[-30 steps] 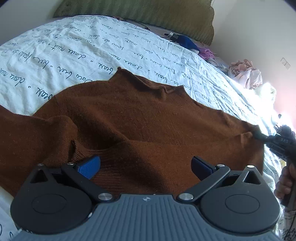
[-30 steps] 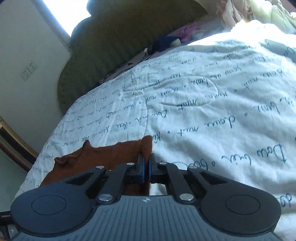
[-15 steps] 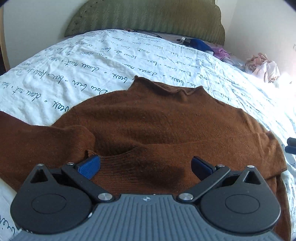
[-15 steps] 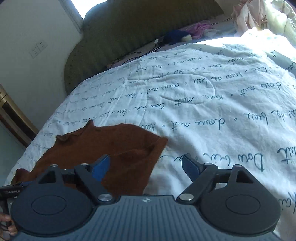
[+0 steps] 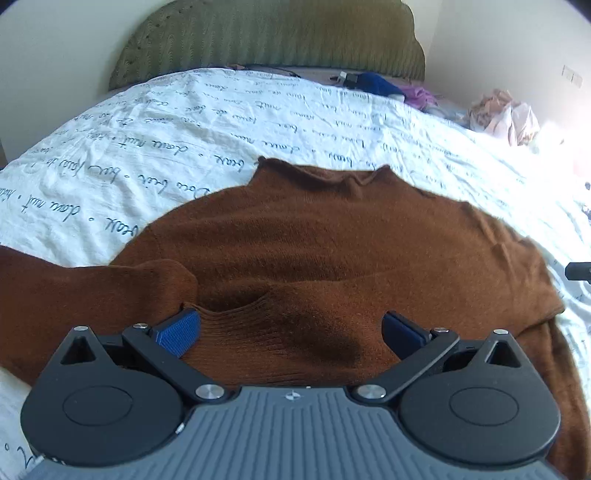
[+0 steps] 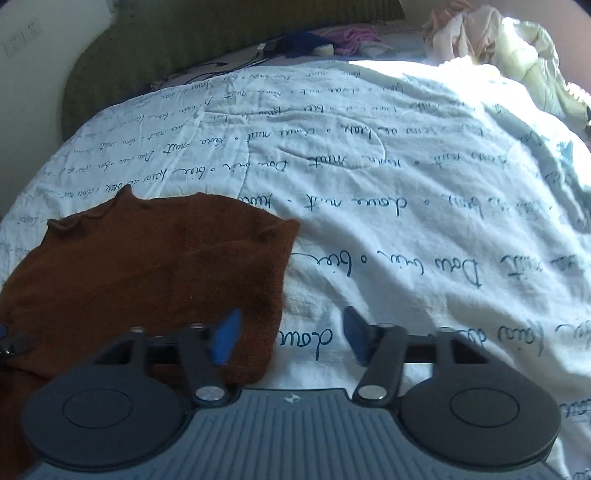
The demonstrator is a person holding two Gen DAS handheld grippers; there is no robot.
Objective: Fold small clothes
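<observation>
While we hold both tools low over the bed, this is what we see.

Sweater: a brown knit sweater (image 5: 332, 258) lies spread flat on the bed, neck opening toward the headboard; one sleeve is folded in across the body, the other trails off to the left in the left wrist view.
Left gripper: our left gripper (image 5: 291, 330) hangs over the ribbed edge of the folded sleeve with its blue pads (image 5: 177, 330) wide apart, holding nothing.
Right gripper: our right gripper (image 6: 290, 339) sits at the sweater's (image 6: 147, 273) right edge, jaws parted; the left pad (image 6: 225, 339) is over the brown knit, the other over bare sheet, and nothing is clamped between them.
Bed surface: a white quilted bedspread (image 5: 184, 140) printed with lines of dark cursive script, lightly wrinkled, with a stitched oval showing in the right wrist view; strong sunlight washes out its far right side.
Headboard: an olive-green padded headboard (image 5: 273, 37) with a scalloped top stands against a pale wall.
Clutter by the headboard: a dark blue cloth (image 5: 376, 83), a purple-pink cloth (image 5: 419, 96) just beside it, and a black cable (image 6: 221, 68) lying along the mattress edge.
Far corner: a heap of pale pink and cream clothes (image 6: 480, 33) lies in the sunlight.
Wall: we see a white switch plate (image 6: 16, 37) on the wall left of the headboard.
</observation>
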